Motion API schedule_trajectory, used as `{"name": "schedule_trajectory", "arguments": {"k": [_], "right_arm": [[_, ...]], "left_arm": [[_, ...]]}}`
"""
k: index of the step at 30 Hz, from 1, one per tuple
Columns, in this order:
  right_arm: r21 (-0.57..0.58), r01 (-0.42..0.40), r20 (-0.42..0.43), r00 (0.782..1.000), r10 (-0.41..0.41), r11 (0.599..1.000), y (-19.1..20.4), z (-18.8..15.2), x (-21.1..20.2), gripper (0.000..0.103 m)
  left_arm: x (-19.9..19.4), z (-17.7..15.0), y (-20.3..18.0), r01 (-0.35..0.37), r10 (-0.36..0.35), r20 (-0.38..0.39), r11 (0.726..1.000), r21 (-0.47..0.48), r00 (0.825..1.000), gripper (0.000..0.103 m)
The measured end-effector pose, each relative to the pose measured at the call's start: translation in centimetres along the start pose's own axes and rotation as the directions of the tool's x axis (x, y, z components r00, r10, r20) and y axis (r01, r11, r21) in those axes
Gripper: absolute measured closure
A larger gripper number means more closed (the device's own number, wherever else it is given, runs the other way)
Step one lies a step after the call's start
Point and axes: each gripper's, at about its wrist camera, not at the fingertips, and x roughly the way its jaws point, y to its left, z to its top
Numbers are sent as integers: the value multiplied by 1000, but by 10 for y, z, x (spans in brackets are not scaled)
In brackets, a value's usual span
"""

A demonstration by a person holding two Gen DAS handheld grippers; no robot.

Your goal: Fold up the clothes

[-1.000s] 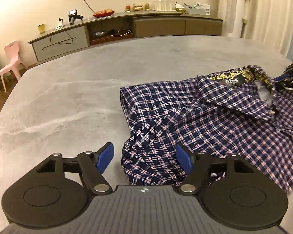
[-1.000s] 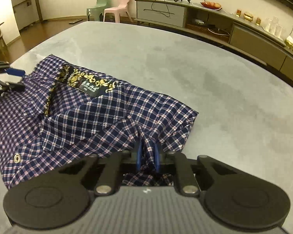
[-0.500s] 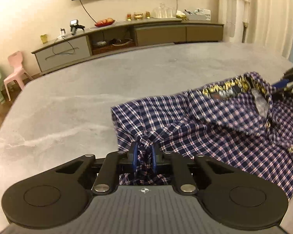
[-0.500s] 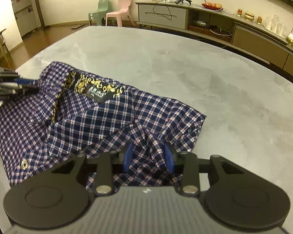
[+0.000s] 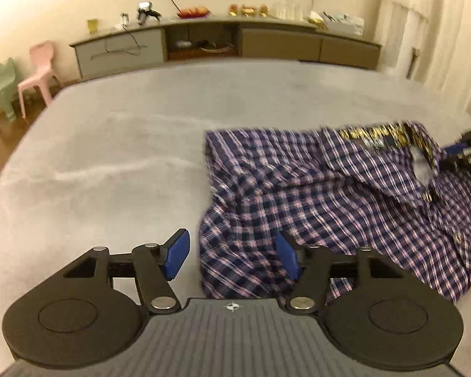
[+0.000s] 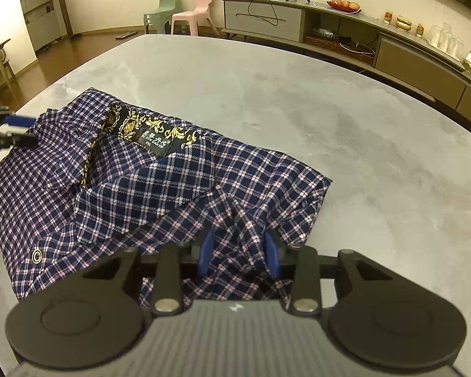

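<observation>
Two tongs stand open over one plaid shirt (image 6: 172,194) lying bunched on the counter (image 6: 329,119). Left tongs (image 5: 232,254) straddle its near left corner; right tongs (image 6: 238,251) straddle a raised pleat at its near right edge. Soft, light cloth: it will sag, so pinch doubled edges. Both point forward, low and level.

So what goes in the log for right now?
left tongs: open | right tongs: open | plaid shirt: folded on grey table, collar up
</observation>
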Motion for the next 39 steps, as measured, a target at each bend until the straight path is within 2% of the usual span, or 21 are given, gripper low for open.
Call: {"name": "schedule_trajectory", "arguments": {"k": [1, 3, 5, 7, 10, 11, 12, 13, 14, 15, 16, 18, 19, 24, 27, 30, 32, 35, 37, 38, 39], "right_arm": [[-6, 3, 0, 1000, -3, 1000, 0, 0, 0, 67], [-21, 9, -1, 1000, -9, 1000, 2, 0, 0, 67], [-31, 14, -1, 1000, -14, 999, 3, -1, -1, 67], [-35, 15, -3, 1000, -15, 999, 3, -1, -1, 67], [-32, 15, -5, 1000, -15, 999, 3, -2, -2, 68], [-21, 13, -4, 1000, -13, 1000, 1, -2, -2, 71], [-9, 10, -2, 1000, -10, 1000, -1, -1, -3, 77], [12, 7, 0, 1000, -7, 1000, -5, -1, -5, 81], [27, 5, 3, 1000, -5, 1000, -8, -1, -6, 87], [39, 2, 6, 1000, -3, 999, -11, 0, -7, 90], [49, -3, 6, 1000, 3, 999, -13, -1, -8, 90], [51, 4, -2, 1000, -4, 999, -14, -2, -9, 92], [40, 13, -6, 1000, -13, 999, -12, -3, -10, 92], [39, 42, -9, 999, -42, 998, -8, -5, -13, 95], [48, 45, -10, 999, -44, 998, -8, -6, -13, 95], [77, 42, -4, 999, -41, 996, -10, -5, -15, 96], [96, 36, 9, 999, -37, 995, -12, -5, -17, 95], [124, 18, 46, 999, -24, 992, -15, -4, -24, 85], [132, 3, 89, 996, -15, 991, -15, -1, -27, 76], [135, -8, 111, 994, -7, 991, -15, 1, -28, 65], [139, -20, 133, 991, 1, 990, -15, 3, -29, 61]], "left_arm": [[1, -1, -6, -4, 4, 5, 1000, 25, 1000, 61], [-8, 2, -16, 2, -5, 42, 998, 69, 999, 85], [-20, 7, -23, 27, -35, 90, 995, 97, 995, 94], [-17, 11, -13, 131, -133, 133, 991, 20, 982, 95], [-13, 18, 2, 290, -267, 210, 953, -85, 940, 96], [-12, 20, 7, 343, -309, 238, 932, -117, 921, 96], [-10, 22, 12, 394, -347, 267, 907, -149, 899, 96], [3, 21, 24, 432, -367, 280, 873, -226, 887, 96], [18, 18, 34, 422, -352, 264, 857, -295, 898, 97], [36, 12, 45, 366, -307, 212, 857, -364, 928, 97], [47, 4, 53, 332, -282, 176, 840, -429, 943, 97], [52, -4, 60, 336, -285, 177, 811, -479, 942, 97], [48, -4, 57, 319, -269, 172, 826, -465, 947, 96], [34, -10, 47, 232, -193, 133, 865, -445, 972, 94], [25, -4, 42, 159, -127, 106, 905, -394, 986, 94], [12, -1, 37, 88, -59, 93, 937, -339, 994, 94], [-1, 2, 30, 55, -18, 125, 954, -294, 992, 94], [-29, 8, 10, 104, -59, 228, 977, -188, 972, 94], [-25, 6, 4, 110, -77, 201, 981, -158, 977, 94], [-23, 4, 0, 113, -86, 187, 983, -143, 979, 94], [-21, 3, -3, 117, -94, 172, 985, -128, 981, 94]]}}
